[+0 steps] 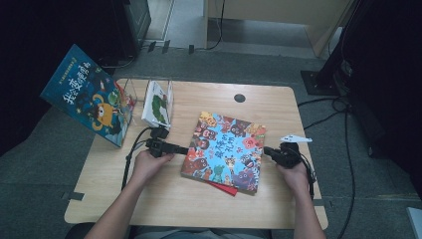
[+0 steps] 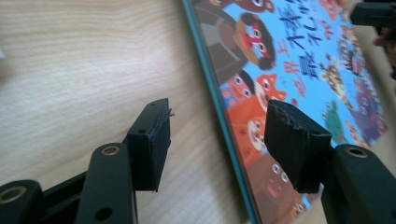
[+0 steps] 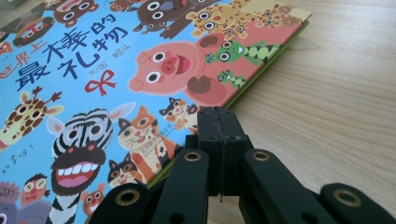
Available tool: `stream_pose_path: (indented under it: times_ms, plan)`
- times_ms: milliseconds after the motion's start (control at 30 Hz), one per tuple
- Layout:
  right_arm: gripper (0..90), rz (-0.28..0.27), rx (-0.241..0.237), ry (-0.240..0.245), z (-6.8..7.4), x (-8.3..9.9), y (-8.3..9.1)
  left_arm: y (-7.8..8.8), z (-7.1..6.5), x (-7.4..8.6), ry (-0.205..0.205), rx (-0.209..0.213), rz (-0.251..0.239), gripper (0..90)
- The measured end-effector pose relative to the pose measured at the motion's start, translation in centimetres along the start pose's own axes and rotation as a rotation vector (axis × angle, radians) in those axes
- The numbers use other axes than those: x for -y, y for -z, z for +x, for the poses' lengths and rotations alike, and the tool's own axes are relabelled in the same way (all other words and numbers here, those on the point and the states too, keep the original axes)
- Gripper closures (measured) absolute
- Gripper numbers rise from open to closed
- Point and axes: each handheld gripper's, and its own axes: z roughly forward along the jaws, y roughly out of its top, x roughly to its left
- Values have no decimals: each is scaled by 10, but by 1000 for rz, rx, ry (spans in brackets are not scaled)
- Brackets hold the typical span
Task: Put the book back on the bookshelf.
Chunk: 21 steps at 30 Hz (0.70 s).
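Animal book (image 1: 226, 149) flat between left tool (image 1: 181, 149), right tool (image 1: 268, 151)

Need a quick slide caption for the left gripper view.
Open left tongs straddle the teal edge of the animal picture book lying on the wooden table.

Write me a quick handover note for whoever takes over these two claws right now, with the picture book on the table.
Left claw: open, straddling the left edge of the animal picture book, pads not pressing.
Right claw: shut, empty, tips at the book's right edge.
The book lies flat on the table, atop a red book. Two more books stand in the clear rack.
Done: nothing gripped.
Left: probably grip and rack it.
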Motion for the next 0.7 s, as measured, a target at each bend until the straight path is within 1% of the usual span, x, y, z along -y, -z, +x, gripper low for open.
stream_pose_path:
  times_ms: [100,200,267,333,467,500,533,567,633,667,700]
  plan:
    - [900,-2,-4,-1,0,1,1,0,-2,-4,-22,2,-17,451]
    - [900,5,-11,9,1,1,-1,-2,-3,-9,-27,0,-6,447]
    - [900,5,-17,7,2,1,-2,-4,-3,-12,-22,4,-1,439]
    - [900,10,-23,15,3,1,-3,-6,-2,-15,-19,13,2,451]
    - [900,9,-23,13,3,0,-4,-10,-2,-20,-22,8,6,446]
    - [900,9,-23,14,3,0,-4,-12,-2,-20,-14,11,0,442]
    - [900,9,-25,13,3,0,-4,-13,-1,-21,-17,12,10,437]
    - [900,9,-27,13,2,1,-4,-14,-2,-21,-12,8,10,432]
    - [900,9,-29,7,2,0,-4,-16,-2,-22,-3,16,14,429]
    - [900,9,-29,8,2,1,-4,-17,-3,-21,-12,11,20,428]
    - [900,6,-28,10,1,0,-4,-17,-4,-21,-11,12,21,428]
